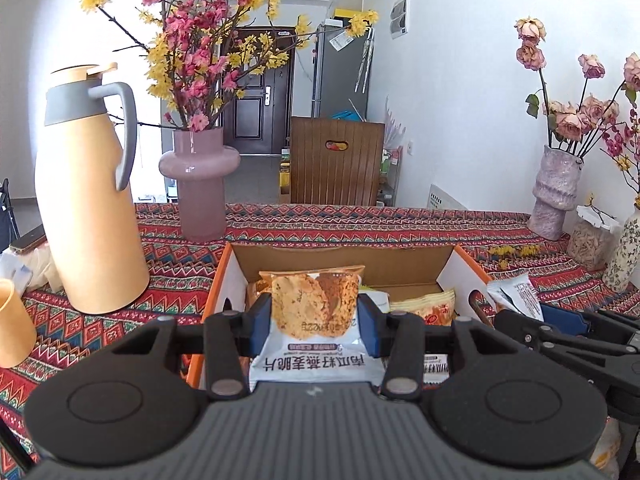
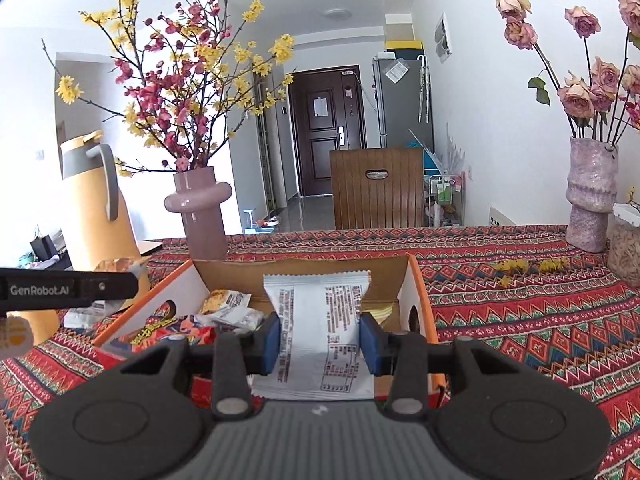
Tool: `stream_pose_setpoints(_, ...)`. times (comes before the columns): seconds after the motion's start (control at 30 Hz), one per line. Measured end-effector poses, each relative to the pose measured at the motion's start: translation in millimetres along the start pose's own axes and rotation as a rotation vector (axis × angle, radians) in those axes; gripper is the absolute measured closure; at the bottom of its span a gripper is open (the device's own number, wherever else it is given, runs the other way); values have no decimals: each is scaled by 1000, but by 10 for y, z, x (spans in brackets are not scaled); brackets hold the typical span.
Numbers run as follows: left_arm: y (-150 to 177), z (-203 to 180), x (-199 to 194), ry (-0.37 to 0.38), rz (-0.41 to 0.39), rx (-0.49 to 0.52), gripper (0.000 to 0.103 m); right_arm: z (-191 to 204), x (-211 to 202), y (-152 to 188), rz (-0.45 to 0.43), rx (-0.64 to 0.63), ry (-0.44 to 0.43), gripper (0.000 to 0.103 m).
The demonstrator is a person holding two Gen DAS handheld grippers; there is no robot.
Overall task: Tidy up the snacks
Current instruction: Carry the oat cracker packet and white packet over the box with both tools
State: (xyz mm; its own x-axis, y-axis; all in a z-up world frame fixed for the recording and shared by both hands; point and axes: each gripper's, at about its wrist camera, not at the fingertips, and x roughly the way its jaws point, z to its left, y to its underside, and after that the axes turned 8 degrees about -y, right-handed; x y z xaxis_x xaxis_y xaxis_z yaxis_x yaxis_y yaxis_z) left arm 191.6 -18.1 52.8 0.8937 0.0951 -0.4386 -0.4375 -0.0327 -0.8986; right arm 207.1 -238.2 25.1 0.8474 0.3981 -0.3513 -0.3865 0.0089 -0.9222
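**Both grippers clamped on snack packets above the open box**

Left gripper (image 1: 316,320): its blue pads (image 1: 260,320) press against both sides of a biscuit packet (image 1: 314,312), which stands upright between them. The packet's printed front, showing two biscuits, faces the camera; its crimped top edge rises above the pads and its lower white part reaches down to the gripper body. The packet hangs over the near end of the cardboard box (image 1: 344,258).

Right gripper (image 2: 320,342): its jaws are narrow and closed on a white packet (image 2: 318,332), held upright with the printed back panel toward the camera. The pads touch both side edges at mid-height. This packet sits over the right part of the same box (image 2: 304,270), near its orange-edged right wall.

Box contents: other snack packets (image 2: 232,312) lie inside on the bottom, below both held packets. A red-and-orange wrapper (image 2: 168,328) lies at the left of the box.

Surroundings: the box rests on a patterned tablecloth (image 1: 360,220). A yellow thermos jug (image 1: 88,208) and a pink vase (image 1: 200,184) stand beyond the box to the left; a speckled vase (image 1: 556,192) stands well apart to the right.
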Motion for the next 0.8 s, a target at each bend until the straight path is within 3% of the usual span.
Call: stream_pose_setpoints(0.8, -58, 26, 656, -42, 32, -36, 58, -180, 553, -26, 3, 27, -23, 63)
